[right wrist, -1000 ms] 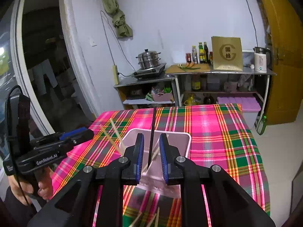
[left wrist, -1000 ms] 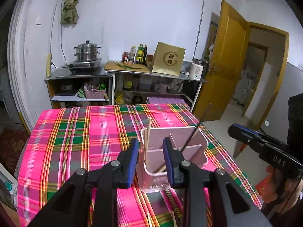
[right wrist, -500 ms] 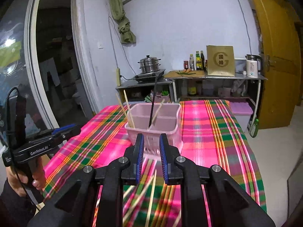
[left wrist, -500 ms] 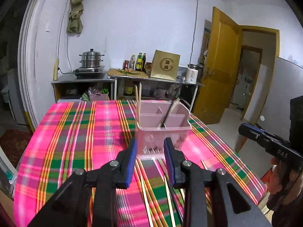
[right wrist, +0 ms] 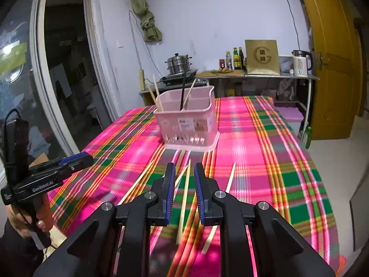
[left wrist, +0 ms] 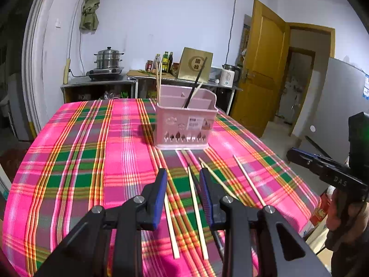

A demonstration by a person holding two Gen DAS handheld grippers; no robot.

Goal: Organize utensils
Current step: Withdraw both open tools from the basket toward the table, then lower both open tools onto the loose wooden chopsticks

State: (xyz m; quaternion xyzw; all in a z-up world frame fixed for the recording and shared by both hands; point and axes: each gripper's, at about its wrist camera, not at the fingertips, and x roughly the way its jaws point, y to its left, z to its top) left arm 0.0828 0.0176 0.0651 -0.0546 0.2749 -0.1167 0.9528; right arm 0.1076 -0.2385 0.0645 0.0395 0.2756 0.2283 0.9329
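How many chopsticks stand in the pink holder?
4: two pale chopsticks at the holder's left end; a black one and a pale one leaning mid-holder. More may hide inside.

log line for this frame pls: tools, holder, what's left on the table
left tool: open, empty | right tool: open, empty | pink holder: upright, holds chopsticks | loose chopsticks: flat on plaid tablecloth

- We see a white wall [left wrist: 147,23] behind a metal shelf unit [left wrist: 99,87]; a steamer pot [left wrist: 108,57] sits on it;
- a yellow wooden door [left wrist: 260,69] stands open; a plaid tablecloth [left wrist: 80,161] covers the table.
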